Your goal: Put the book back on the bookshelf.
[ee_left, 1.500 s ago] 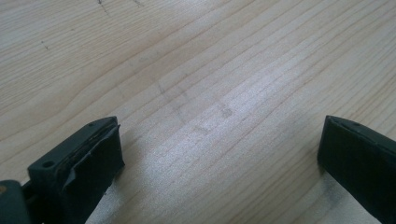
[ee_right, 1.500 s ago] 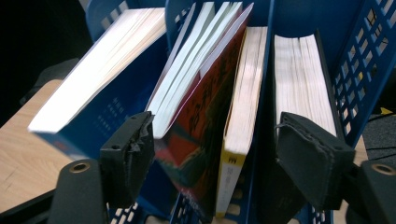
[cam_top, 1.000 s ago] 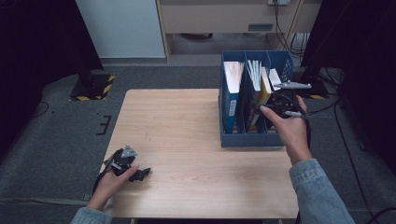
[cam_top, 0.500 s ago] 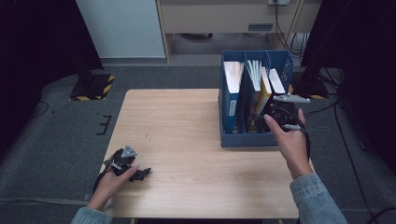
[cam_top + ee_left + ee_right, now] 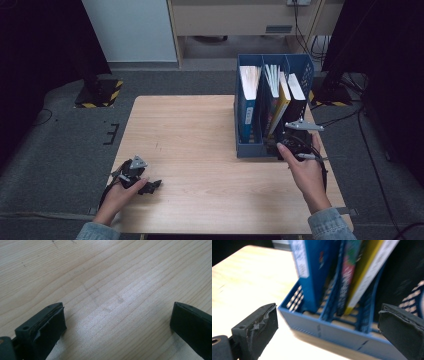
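Note:
A blue file rack [image 5: 250,150] with three slots stands on the right half of the wooden table [image 5: 200,135]. It holds a blue binder [image 5: 246,105], a yellow-edged book [image 5: 281,102] and a dark folder [image 5: 299,102]. My right gripper [image 5: 289,145] is held at the rack's near front corner, jaws wide apart and empty; in the right gripper view [image 5: 329,332] the rack's low front wall [image 5: 332,327] lies between them. My left gripper [image 5: 150,185] rests low at the table's near left, open over bare wood [image 5: 117,297].
The table's near edge lies just below both hands. Dark floor surrounds the table, with a white cabinet [image 5: 130,30] and a beige desk [image 5: 240,20] at the back and cables [image 5: 320,50] behind the rack.
My right hand has drawn back and down from the top of the rack to its near front corner. The left gripper has stayed put.

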Demonstrator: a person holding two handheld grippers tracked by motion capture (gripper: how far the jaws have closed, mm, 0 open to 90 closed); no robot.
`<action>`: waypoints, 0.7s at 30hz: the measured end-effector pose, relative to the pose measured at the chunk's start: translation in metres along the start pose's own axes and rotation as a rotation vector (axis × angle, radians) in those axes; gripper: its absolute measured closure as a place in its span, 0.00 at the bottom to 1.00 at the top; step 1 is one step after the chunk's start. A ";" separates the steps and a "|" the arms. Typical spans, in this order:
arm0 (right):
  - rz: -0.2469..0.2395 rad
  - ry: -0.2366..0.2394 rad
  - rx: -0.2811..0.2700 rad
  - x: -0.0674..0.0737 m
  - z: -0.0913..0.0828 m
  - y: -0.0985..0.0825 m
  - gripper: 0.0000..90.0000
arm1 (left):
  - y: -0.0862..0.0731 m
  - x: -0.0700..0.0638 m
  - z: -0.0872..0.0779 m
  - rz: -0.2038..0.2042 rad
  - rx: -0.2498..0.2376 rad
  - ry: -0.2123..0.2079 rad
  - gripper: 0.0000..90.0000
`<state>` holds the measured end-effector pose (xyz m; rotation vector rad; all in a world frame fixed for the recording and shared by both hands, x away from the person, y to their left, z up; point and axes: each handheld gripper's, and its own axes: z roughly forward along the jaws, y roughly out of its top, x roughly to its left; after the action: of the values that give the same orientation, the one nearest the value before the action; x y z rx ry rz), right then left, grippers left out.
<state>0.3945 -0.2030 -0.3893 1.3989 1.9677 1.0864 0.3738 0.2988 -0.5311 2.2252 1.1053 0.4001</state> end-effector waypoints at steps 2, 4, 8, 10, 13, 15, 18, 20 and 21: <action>-0.017 0.010 0.004 0.006 0.003 -0.008 0.03 | 0.000 0.000 0.000 0.000 0.001 0.000 0.00; -0.023 0.019 0.023 0.010 0.008 -0.016 0.04 | 0.000 0.000 0.000 0.000 0.000 0.001 0.00; -0.027 0.032 0.058 0.018 0.018 -0.035 0.05 | 0.000 0.000 0.000 0.000 0.000 0.000 0.00; -0.022 0.035 0.061 0.019 0.018 -0.038 0.05 | 0.000 0.000 0.000 0.000 0.000 0.000 0.00; -0.018 0.049 0.073 0.025 0.021 -0.057 0.06 | 0.000 0.000 0.000 0.001 -0.001 -0.001 0.00; -0.022 0.056 0.081 0.029 0.022 -0.067 0.06 | 0.000 0.000 0.000 0.001 -0.002 -0.001 0.00; -0.017 0.072 0.104 0.034 0.027 -0.080 0.06 | 0.000 0.000 0.000 0.001 -0.001 0.000 0.00; -0.018 0.086 0.124 0.039 0.033 -0.087 0.07 | 0.000 0.000 0.000 0.002 -0.002 -0.001 0.00; -0.028 0.089 0.138 0.042 0.035 -0.090 0.07 | 0.000 0.000 0.000 0.003 -0.002 -0.002 0.00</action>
<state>0.3578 -0.1666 -0.4809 1.4103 2.1560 1.0333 0.3734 0.2988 -0.5312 2.2259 1.1003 0.4004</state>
